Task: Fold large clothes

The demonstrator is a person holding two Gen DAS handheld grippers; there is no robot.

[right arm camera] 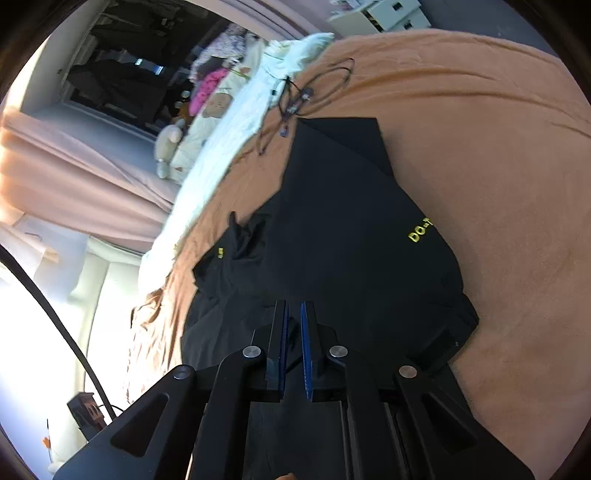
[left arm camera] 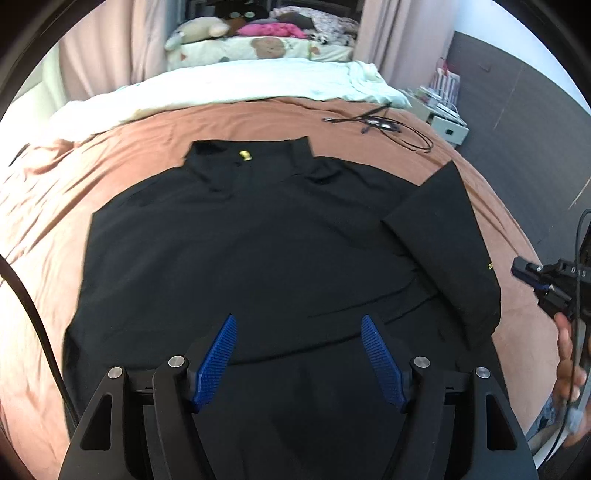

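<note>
Garments: one black shirt [left arm camera: 251,236], spread flat on the bed [left arm camera: 110,158], middle of the left wrist frame.
Collar: one, with one small yellow tag [left arm camera: 245,155], at the upper centre of the frame.
Long axis: from collar at the top to hem at the bottom, hem under the left tool [left arm camera: 299,325].
Sleeves: one seen clearly, the sleeve [left arm camera: 450,236] folded inward, slanted down the right side; yellow letters near its cuff.
Left tool: two blue fingers [left arm camera: 218,363] wide apart, above the lower part of the shirt, nothing between them.
Right tool: at the right edge of the left wrist frame [left arm camera: 517,267]; in the right wrist frame [right arm camera: 293,314] fingers almost together, narrow gap; cannot tell if cloth is pinched.
Right wrist frame: shirt [right arm camera: 332,240] runs diagonally, collar to the left of centre, yellow lettering right of centre.
Bed cover: one, brown.
Blanket: one pale blanket [left arm camera: 236,85], upper part of the frame.
Cables: one black tangle of cables [left arm camera: 380,123], upper right, apart from the shirt.
Plush toy: one plush toy [left arm camera: 195,31], top of the frame.
</note>
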